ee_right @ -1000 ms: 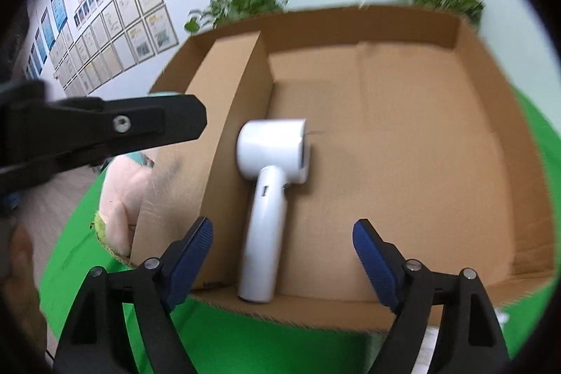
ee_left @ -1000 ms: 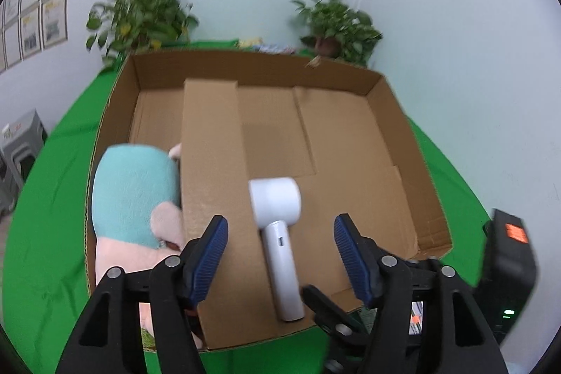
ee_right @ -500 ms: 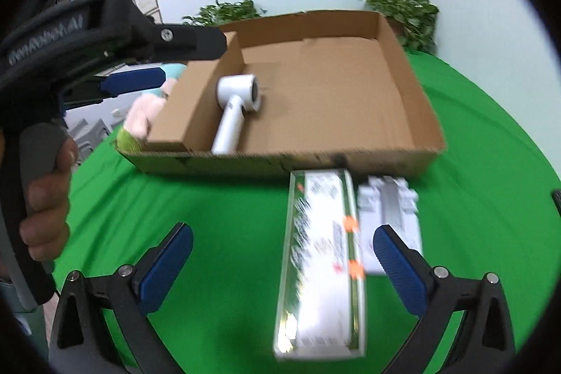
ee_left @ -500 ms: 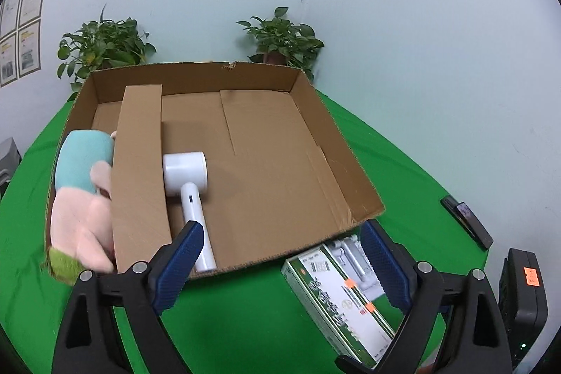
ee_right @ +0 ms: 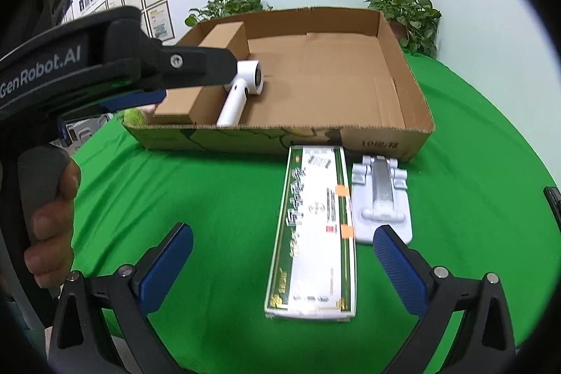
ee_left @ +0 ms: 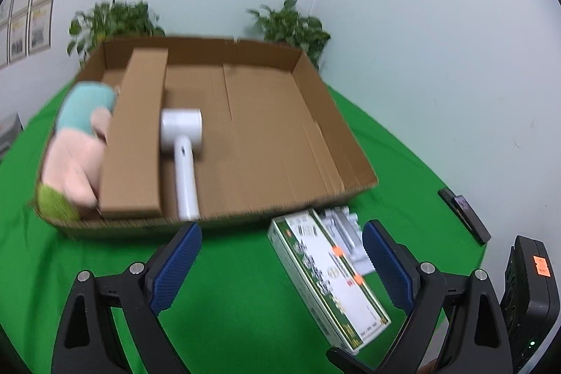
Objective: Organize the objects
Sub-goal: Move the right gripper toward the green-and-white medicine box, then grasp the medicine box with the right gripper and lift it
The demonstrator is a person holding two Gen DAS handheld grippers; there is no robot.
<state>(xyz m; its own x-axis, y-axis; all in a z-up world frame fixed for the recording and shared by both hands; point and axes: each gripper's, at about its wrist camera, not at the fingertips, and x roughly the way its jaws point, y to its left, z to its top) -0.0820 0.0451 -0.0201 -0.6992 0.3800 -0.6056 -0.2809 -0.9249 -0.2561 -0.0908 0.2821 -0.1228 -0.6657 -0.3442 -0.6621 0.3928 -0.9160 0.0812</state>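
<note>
Both claws are seen tilted downward over the green surface (ee_right: 217,198), and nothing is held in either. Jaws of the right claw (ee_right: 282,258) have just been opening and stand wide, the long green-and-white box (ee_right: 315,233) lying between them, untouched. Jaws of the left claw (ee_left: 282,265) have likewise been opening; its handle is gripped by a hand (ee_right: 49,216) at the left of the right wrist view. Just beside the box a white folding stand (ee_right: 382,198) is laid. Farther off, a cardboard tray (ee_left: 336,128) holds a white hair dryer (ee_left: 182,146), a brown carton (ee_left: 136,135) and a plush toy (ee_left: 77,146). Two potted plants (ee_left: 291,27) are set behind.
</note>
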